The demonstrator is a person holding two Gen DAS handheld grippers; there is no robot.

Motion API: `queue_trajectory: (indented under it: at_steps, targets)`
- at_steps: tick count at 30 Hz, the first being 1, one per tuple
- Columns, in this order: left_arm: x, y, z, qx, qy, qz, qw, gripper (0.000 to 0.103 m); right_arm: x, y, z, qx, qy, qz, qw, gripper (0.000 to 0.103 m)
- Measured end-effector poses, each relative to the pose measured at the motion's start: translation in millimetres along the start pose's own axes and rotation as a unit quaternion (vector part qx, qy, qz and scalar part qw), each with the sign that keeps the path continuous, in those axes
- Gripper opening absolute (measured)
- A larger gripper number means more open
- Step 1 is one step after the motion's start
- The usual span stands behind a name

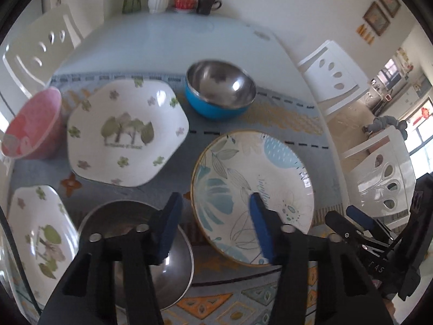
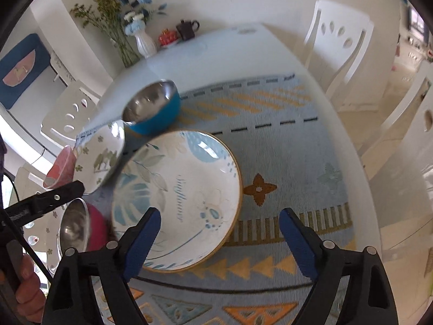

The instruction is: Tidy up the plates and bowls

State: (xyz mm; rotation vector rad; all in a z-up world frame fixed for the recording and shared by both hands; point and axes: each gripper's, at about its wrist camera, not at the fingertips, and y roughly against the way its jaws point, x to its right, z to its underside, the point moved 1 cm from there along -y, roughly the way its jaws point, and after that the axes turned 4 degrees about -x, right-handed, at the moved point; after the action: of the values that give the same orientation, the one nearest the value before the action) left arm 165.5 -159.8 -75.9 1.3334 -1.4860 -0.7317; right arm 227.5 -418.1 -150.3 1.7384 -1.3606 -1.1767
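Nothing looks stacked or sorted yet, so I judge nearly the whole job remains. Every piece sits alone on the mat covering the surface (image 1: 151, 35). Biggest is the round blue-flower plate (image 1: 254, 187), directly ahead of both my tongs; my left tongs (image 1: 213, 227) hover half-open above its near-left rim with nothing gripped, and my right tongs (image 2: 219, 241) stand wide open over its near edge, also empty. Beyond my left tongs and to the left lies the white tree-print dish (image 1: 124, 132), with a matching dish (image 1: 38, 241) close at my left side. Just under my left tongs sits a steel bowl with a red outside (image 1: 151, 260); the steel bowl with a blue outside (image 1: 220, 89) rests farther ahead, and the small pink bowl (image 1: 32, 124) is far left. Plates need pairing and bowls nesting; I cannot tell which goes first.
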Motion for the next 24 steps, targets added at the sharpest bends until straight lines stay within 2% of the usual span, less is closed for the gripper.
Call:
queue_trajectory:
  at_steps: [1,3,7,11,14,17,24]
  targets:
    - [0.5,-5.3,-1.5,-0.009,0.008,0.001,0.9999,0.036,4.1,-5.9,-1.7,-0.009,-0.001,-0.008,1.000,0.079]
    - [2.6,-13.2,-4.4,-0.023,0.018,-0.009,0.9995,0.032,11.6,-18.4,-5.2,-0.026,-0.005,-0.017,0.999,0.075]
    - [2.9,-33.9,-17.2,-0.035,0.009,-0.039,0.9986,0.032,19.7,-36.3,-10.7,-0.047,-0.010,-0.030,0.998,0.069]
    - [2.5,-50.7,-22.8,-0.065,0.020,-0.060,0.9958,0.032,23.6,-46.7,-15.7,-0.059,-0.008,-0.033,0.998,0.061]
    - [-0.8,-63.3,-25.8,-0.084,0.030,-0.072,0.9934,0.026,26.9,-53.5,-18.9,-0.068,-0.008,-0.038,0.997,0.056]
    - [-2.5,-66.8,-26.7,-0.086,0.031,-0.091,0.9916,0.023,26.0,-59.7,-21.3,-0.075,-0.005,-0.044,0.996,0.047]
    - [-6.9,-71.0,-31.8,-0.096,0.032,-0.111,0.9886,0.021,22.2,-72.5,-22.4,-0.089,0.003,-0.054,0.995,0.037]
